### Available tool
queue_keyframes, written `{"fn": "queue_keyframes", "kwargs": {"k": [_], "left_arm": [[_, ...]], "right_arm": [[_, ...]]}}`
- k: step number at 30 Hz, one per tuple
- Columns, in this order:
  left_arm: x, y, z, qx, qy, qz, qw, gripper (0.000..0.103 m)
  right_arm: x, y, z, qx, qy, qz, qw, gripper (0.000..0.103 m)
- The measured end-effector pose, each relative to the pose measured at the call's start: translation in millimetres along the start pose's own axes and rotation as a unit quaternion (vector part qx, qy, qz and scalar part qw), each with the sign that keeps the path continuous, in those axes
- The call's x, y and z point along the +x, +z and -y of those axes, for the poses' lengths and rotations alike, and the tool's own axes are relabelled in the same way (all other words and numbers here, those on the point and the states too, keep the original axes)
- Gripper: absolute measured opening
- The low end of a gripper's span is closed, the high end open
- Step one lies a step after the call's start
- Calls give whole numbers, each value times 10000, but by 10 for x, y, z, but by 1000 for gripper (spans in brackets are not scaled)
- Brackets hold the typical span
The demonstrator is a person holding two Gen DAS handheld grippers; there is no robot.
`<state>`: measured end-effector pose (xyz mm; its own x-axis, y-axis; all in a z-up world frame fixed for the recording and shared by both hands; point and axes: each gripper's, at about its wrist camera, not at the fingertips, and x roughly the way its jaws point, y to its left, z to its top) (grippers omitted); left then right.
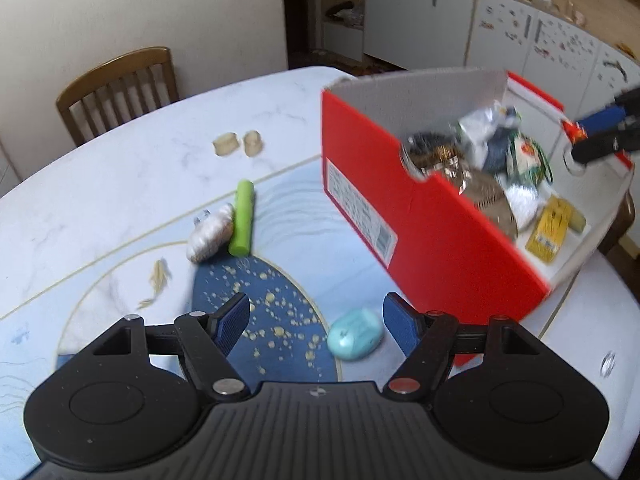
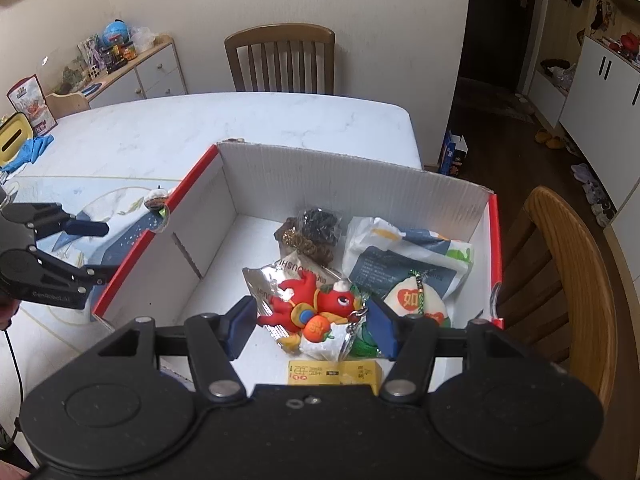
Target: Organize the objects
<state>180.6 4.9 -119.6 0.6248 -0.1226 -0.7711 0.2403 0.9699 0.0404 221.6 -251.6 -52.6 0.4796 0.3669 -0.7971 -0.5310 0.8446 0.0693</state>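
Box (image 2: 404,178) holds sorted items — right tongs (image 2: 310,326) gape above its red toy (image 2: 316,306); left tongs (image 1: 316,320) open, empty, teal egg (image 1: 355,338) between, ready to grab.

The left claw (image 2: 102,250) carries "GenRobot.AI" in small pale letters on its black body. A white round charm (image 2: 416,300) in the box shows the character "如" inside a red heart. Other print is too blurred to read.
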Motion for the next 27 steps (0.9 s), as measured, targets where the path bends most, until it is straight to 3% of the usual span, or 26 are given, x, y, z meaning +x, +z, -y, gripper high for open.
{"fn": "queue_keyframes", "kwargs": {"k": [4,10,12,20,27], "left_arm": [[132,-70,106,274,-126,-43,9995,73],[280,-114,155,300,-190,-112,9993,73],[300,-114,159,311,-198,-120,9992,62],[326,-144,145,204,-230,-236,9992,37],[286,-125,163,74,-84,-203,9997,36]], "right_arm": [[38,0,-22,3,-40,-62,10000,59],[63,13,-65,-25,-77,-105,9999,59],[71,17,-71,-30,-94,-112,9999,59],[80,17,-73,-33,-91,-125,9999,59],[101,12,-86,-87,-57,-127,9999,59]]}}
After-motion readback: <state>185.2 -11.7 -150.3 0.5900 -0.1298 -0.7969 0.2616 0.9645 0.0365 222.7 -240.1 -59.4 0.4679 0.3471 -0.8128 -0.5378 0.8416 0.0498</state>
